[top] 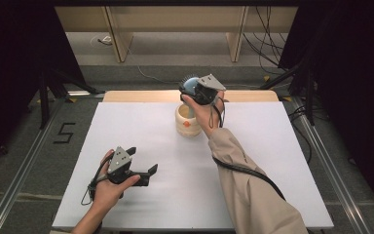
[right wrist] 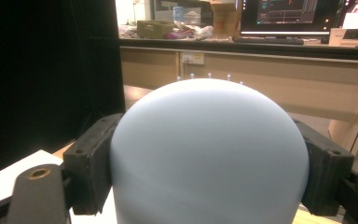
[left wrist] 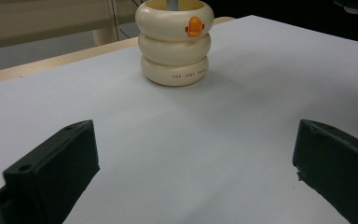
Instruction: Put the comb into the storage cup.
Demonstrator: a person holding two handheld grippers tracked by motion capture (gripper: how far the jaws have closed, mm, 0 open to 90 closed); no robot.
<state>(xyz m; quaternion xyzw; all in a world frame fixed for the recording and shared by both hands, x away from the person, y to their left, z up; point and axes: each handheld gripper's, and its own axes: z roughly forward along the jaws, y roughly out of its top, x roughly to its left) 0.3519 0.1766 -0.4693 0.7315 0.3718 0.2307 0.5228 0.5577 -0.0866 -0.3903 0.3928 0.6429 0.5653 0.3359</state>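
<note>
Brush (top: 190, 86) in the right gripper (top: 198, 90), held up over the cream holder (top: 188, 122) at the far middle of the white table (top: 141, 136). From the high view I see its pale blue rounded head with short bristles poking out behind, and a grey handle running down into the holder's open top. In the right gripper view the blue head (right wrist: 209, 154) sits squarely between the two black jaws, which press against its sides, left and right (a wide grip, since the head is broad). The hand (top: 205, 111) wraps the gripper from below, and the beige sleeve (top: 253, 190) stretches back toward the near edge of the table.

The holder looks like three stacked rings (left wrist: 175, 42), with a small orange duck face on the top ring and a line of tiny print on the bottom one. It stands upright on the white surface.

The left gripper (top: 143, 161) rests low near the front left of the table, well apart from the holder. Its jaws are spread wide with nothing but bare white surface between them, as the left gripper view shows, and they point toward the holder.
</note>
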